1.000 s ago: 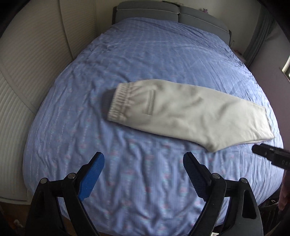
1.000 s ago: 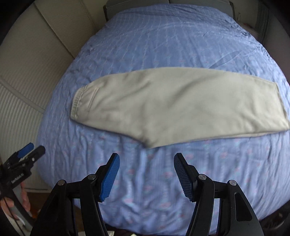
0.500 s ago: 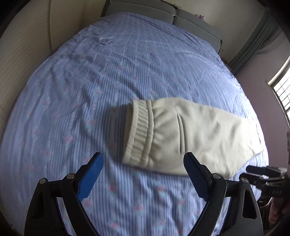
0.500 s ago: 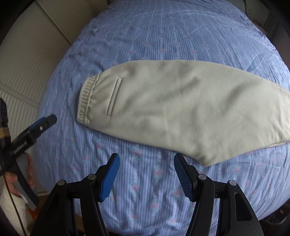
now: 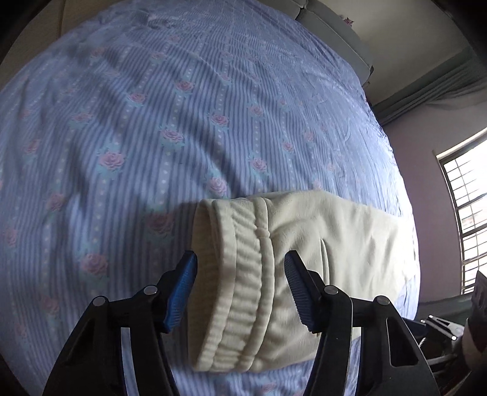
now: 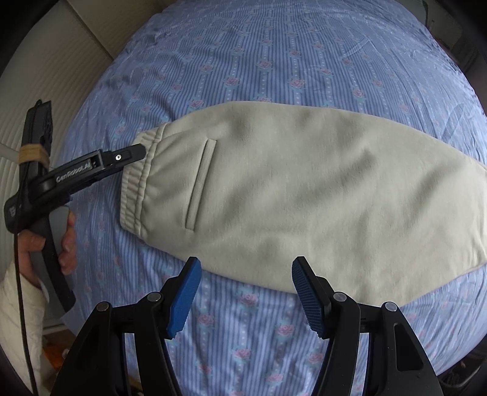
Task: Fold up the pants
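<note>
Cream pants (image 6: 304,182) lie flat on the bed, doubled leg on leg, with the ribbed waistband (image 6: 137,189) at the left and a slit pocket (image 6: 201,182) beside it. My left gripper (image 5: 239,274) straddles the waistband (image 5: 246,304). Its jaws are closing with the band between the blue pads, and I see no squeeze on the cloth. From the right wrist view, the left gripper (image 6: 134,153) touches the waistband's far corner. My right gripper (image 6: 246,274) hangs open over the pants' near edge (image 6: 243,268), gripping nothing.
A blue striped sheet with pink roses (image 5: 152,137) covers the bed. A grey headboard (image 5: 334,27) is at the far end, a window (image 5: 468,213) at the right, and pale panelled doors (image 6: 45,76) at the left. A hand (image 6: 67,243) holds the left gripper's handle.
Both grippers have dropped closer to the pants. The left one swung over the waistband and its jaws have narrowed around it. The right one's jaws have kept the same gap.
</note>
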`<state>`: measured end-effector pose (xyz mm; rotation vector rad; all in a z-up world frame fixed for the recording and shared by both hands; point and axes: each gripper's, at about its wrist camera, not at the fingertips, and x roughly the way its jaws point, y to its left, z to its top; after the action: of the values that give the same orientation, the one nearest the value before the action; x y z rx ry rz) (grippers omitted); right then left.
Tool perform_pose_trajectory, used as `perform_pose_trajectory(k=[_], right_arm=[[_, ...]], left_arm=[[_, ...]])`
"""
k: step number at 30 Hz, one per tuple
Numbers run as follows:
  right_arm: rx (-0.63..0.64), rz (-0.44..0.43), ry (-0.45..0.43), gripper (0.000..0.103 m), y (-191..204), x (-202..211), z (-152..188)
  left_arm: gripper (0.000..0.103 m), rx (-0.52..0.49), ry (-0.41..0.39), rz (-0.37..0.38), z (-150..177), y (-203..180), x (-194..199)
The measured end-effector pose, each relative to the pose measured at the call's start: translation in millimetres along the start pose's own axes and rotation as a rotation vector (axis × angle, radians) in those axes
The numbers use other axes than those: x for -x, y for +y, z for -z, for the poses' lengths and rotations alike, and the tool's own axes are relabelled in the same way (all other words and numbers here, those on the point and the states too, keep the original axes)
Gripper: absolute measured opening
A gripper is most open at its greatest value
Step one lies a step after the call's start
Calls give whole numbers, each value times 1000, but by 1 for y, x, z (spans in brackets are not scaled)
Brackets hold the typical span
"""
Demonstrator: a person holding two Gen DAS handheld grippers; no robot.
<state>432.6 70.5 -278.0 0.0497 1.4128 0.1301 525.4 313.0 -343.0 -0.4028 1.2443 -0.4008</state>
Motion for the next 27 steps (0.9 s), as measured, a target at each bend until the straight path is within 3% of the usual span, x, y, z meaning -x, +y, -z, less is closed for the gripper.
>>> perform_pose_trajectory(k=[2,4,7,10,16,18,19,21,24,27], right_arm=[[2,-7,1,63,2,-2,-4],[4,-12,3,63,4,-4,-6],[18,-18,7,63,7,-5,-9],[26,-27,3,63,8,-4,-9],[5,-23,11,63,6,-9,-15],[4,-22,7,63,4,-8,-16],[2,-23,5,63,3,-8,-17],[2,-23,1,63,3,-7,-16],[10,-19,-26,63,4,-1,-14],[31,4,-59,63,6,4,-11]], left_arm=[[49,-2,31,26,-3,1,-8],[31,-3,69,23,-4,0,-12],[24,-15,18,62,-4,-5,6],[24,-10,-2,133,-10,-4,13],[25,27,93,92,-25,4,-29],[20,29,79,76,-28,1,-30],[7,25,68,67,-29,-1,-28],[6,12,7,12,-30,-13,-16],[6,-40,-100,1,-28,-25,9],[7,-63,-32,-72,-25,-18,-13]])
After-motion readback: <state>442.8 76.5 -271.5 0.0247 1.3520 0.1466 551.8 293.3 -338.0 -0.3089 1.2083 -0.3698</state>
